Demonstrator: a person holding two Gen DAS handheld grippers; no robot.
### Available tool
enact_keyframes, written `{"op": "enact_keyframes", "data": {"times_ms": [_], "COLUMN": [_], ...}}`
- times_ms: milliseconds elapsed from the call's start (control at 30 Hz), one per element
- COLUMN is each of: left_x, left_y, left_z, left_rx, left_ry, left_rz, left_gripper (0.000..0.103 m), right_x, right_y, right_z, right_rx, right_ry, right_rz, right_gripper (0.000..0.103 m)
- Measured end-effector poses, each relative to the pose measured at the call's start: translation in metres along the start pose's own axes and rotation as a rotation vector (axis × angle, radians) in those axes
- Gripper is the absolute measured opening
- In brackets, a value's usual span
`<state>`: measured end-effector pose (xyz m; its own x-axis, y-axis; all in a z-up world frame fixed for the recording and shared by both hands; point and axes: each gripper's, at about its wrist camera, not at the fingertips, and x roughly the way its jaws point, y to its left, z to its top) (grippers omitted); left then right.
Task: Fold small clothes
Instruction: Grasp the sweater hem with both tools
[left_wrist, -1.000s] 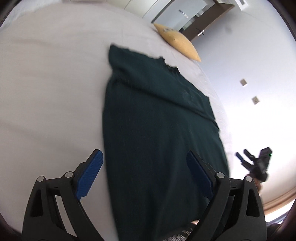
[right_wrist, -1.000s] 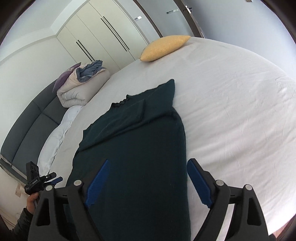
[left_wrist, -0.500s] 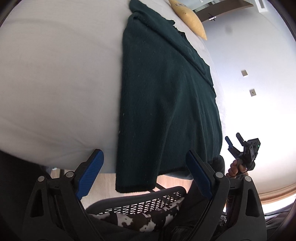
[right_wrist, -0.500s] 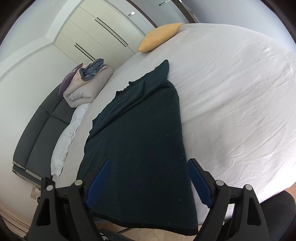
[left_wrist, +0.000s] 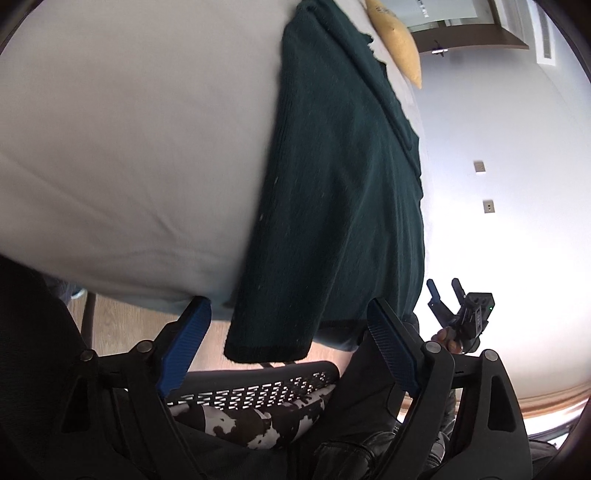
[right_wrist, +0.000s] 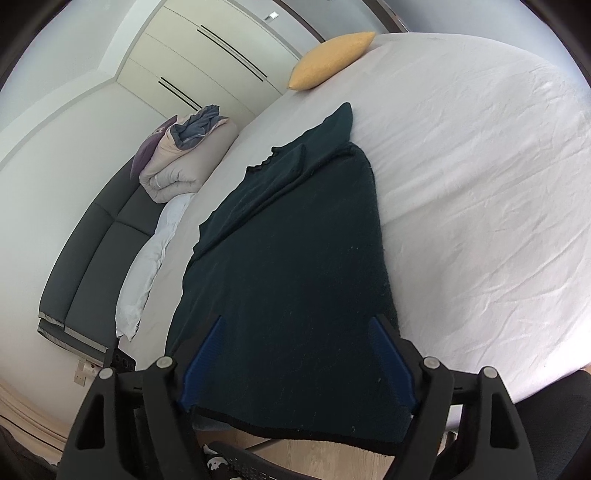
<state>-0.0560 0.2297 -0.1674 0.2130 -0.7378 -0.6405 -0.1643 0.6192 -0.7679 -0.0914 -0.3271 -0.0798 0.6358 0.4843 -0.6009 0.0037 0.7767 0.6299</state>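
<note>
1. Bedroom, white-sheeted bed (right_wrist: 480, 184) as the work surface; wardrobe doors and a yellow pillow (right_wrist: 328, 62) at the far end.
2. Left gripper (left_wrist: 288, 339): jaws spread and closing, the hanging hem corner of the dark green sweater (left_wrist: 343, 184) between the pads, not yet pinched as far as I can tell.
3. Right gripper (right_wrist: 295, 354): jaws spread and closing, the sweater's hem edge between the pads; no firm pinch visible.
4. Sweater lies lengthwise on the bed, sleeves already folded in, hem draped over the near bed edge above a mesh chair (left_wrist: 258, 384).
5. Risk: pads close on one knit layer only, so the lower layer stays behind and the fold skews.
6. Risk: uneven grip between the two sides drags the hem crooked or pulls the sweater off the edge.
7. Risk: the tucked sleeves may spill out if the lift is abrupt.
</note>
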Motion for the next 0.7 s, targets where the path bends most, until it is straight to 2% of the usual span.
{"op": "enact_keyframes", "data": {"times_ms": [67,133,200,333,500,700], "left_x": [0.002,0.000,-0.003,0.000,0.004,-0.001], "left_y": [0.002,0.006,0.009,0.008,-0.001,-0.007], "left_z": [-0.001,0.001,0.002,0.005,0.005,0.009], "left_rx": [-0.007,-0.016,-0.022,-0.013,0.012,0.039], "left_ry": [-0.006,-0.009,-0.011,-0.010,-0.014,-0.034], "left_rz": [0.001,0.007,0.006,0.020,-0.011,-0.030], "left_gripper": [0.079,0.067,0.030,0.028,0.009,0.007], "right_x": [-0.001,-0.004,-0.007,-0.014,-0.026,-0.022], "right_y": [0.000,-0.002,-0.006,-0.013,-0.025,-0.034], "right_z": [-0.001,-0.003,-0.005,-0.011,-0.016,-0.022], "right_rx": [-0.005,-0.001,0.005,0.020,0.055,0.104], "right_ry": [0.005,0.012,0.018,0.047,0.102,0.182], "right_rz": [-0.003,-0.012,-0.029,-0.070,-0.137,-0.154], "right_gripper": [0.080,0.079,0.079,0.079,0.076,0.073]}}
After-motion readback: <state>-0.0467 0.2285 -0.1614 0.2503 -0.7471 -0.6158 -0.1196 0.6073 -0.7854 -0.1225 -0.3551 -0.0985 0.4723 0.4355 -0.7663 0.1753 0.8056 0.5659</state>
